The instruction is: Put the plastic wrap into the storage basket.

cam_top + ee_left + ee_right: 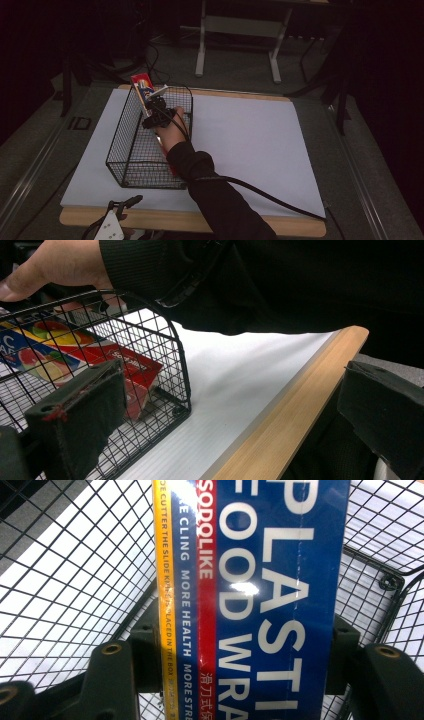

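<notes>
Clamped between the two black jaws of the right gripper (pixel 240 650), a long box of plastic food wrap (pixel 255 580) is being held by its two long sides, with the pads pressing on it and nothing else between them. Its upper face is being shown as deep blue with large white lettering, edged by a red stripe and a yellow stripe bearing smaller print; in the high view its far end (pixel 142 85) is being seen as red and white, rising above and beyond the right gripper (pixel 156 112) and leaning on the far rim of the black wire basket (pixel 125 145). In the left gripper view the near end of the box (pixel 131 374) is being seen low inside the basket (pixel 180 365), so the box is being kept tilted, one end down by the mesh floor and the other up past the rim. Below the right gripper, the mesh of the basket (pixel 65 580) is being seen on both sides of the box. Near the front edge of the table (pixel 260 222), well behind the right gripper, the left gripper (pixel 120 207) is being held with its jaws spread apart and nothing between them; the wooden table edge (pixel 295 405) is lying between its pads. One box, one basket, one white sheet (pixel 240 145) over the tabletop and two grippers are being counted.
</notes>
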The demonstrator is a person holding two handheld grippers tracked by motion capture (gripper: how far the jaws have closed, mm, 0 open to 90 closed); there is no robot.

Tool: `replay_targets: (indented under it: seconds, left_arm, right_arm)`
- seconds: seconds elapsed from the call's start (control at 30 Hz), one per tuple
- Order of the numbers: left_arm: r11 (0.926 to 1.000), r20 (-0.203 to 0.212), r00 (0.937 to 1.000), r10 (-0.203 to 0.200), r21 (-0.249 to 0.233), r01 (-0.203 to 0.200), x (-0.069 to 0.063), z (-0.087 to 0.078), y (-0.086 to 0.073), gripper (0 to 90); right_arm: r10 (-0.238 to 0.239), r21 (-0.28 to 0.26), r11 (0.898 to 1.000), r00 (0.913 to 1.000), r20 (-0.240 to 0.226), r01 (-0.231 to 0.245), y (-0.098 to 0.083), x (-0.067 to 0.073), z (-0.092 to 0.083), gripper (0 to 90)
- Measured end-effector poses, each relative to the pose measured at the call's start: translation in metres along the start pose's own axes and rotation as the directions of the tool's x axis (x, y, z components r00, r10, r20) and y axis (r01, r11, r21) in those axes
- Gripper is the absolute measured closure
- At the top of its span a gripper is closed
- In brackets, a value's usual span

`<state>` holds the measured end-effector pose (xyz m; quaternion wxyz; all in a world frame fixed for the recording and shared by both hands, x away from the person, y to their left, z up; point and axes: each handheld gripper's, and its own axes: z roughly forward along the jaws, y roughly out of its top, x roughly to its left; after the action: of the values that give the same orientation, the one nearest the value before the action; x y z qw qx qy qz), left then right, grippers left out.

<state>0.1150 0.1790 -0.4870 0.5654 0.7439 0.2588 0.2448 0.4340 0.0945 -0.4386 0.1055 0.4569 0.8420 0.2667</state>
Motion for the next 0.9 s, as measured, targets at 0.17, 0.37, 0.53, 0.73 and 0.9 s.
replay_targets:
  seconds: [0.17, 0.37, 0.53, 0.73, 0.9]
  left_arm:
    - [1.0000, 0.002, 1.0000, 0.002, 0.004, -0.002, 0.000, 0.001, 0.000, 0.1]
    - [1.0000, 0.007, 1.0000, 0.001, 0.004, -0.001, 0.000, 0.001, 0.000, 0.1]
    - [1.0000, 0.011, 0.9999, -0.001, 0.008, 0.001, 0.000, 0.003, 0.000, 0.1]
    - [0.9998, 0.009, 0.9999, 0.005, 0.022, -0.005, -0.001, 0.005, 0.000, 0.1]
    - [0.9997, 0.009, 1.0000, 0.005, 0.024, -0.005, -0.001, 0.006, -0.001, 0.1]
  right_arm:
    - [-0.002, 0.006, 1.000, 0.9982, -0.060, 0.002, 0.000, -0.002, -0.003, 22.9]
    - [-0.095, -0.031, 0.995, 0.9898, -0.106, 0.092, -0.004, -0.008, -0.020, 13.8]
    - [-0.172, -0.133, 0.980, 0.9684, -0.181, 0.149, -0.010, -0.019, -0.040, 13.6]
    - [-0.247, -0.165, 0.963, 0.9445, -0.216, 0.214, -0.021, -0.032, -0.058, 12.5]
    - [-0.266, -0.207, 0.953, 0.9405, -0.211, 0.223, -0.032, -0.043, -0.071, 13.4]
